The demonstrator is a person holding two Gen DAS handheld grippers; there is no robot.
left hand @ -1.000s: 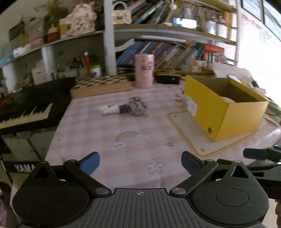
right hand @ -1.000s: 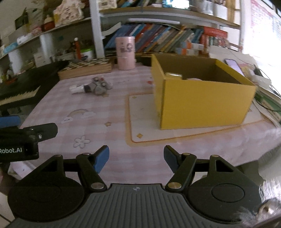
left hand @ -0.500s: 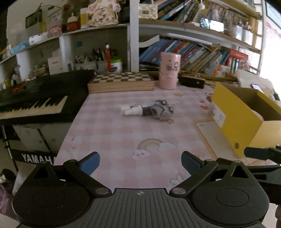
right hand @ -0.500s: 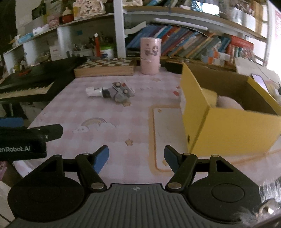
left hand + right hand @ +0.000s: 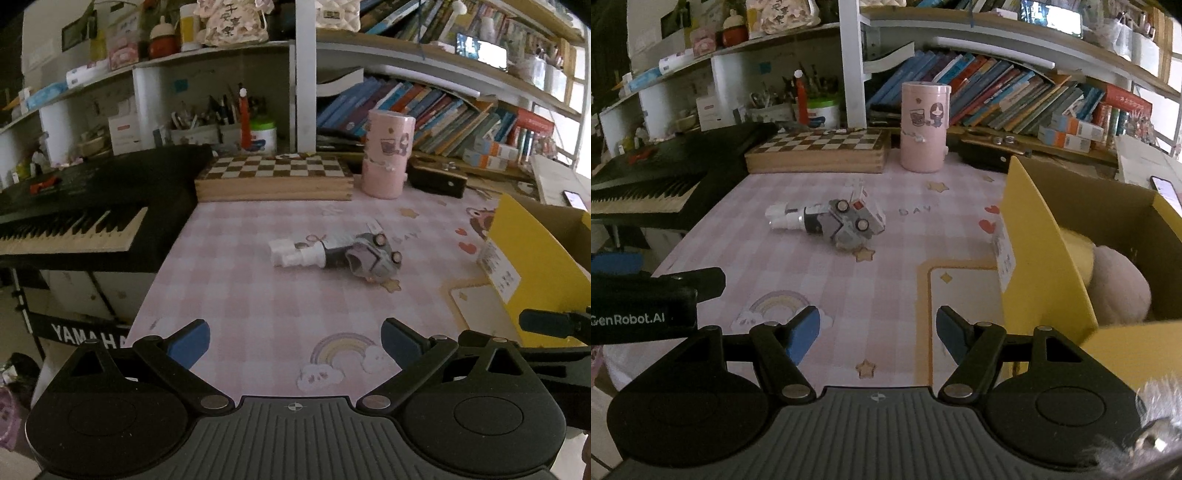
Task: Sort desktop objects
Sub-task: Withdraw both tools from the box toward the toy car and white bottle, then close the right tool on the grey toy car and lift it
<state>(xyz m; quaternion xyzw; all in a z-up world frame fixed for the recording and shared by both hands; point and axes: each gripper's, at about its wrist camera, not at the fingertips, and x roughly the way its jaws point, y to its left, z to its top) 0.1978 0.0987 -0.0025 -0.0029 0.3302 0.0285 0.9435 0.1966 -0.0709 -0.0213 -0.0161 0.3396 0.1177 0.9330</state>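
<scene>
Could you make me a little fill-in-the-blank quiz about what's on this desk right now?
1. The grey and white toy robot lies on the pink checked tablecloth, outside the ____ cardboard box.
2. Both the left gripper and the right gripper have their jaws ____, holding nothing.
3. Behind the toy, the pink cylindrical canister stands beside a wooden ____.
4. A black ____ borders the table's left side.

Missing words: yellow; open; chessboard; keyboard

The toy robot (image 5: 334,254) lies mid-table, box (image 5: 1049,258) to its right, chessboard (image 5: 273,177) behind, keyboard (image 5: 74,218) left.
</scene>
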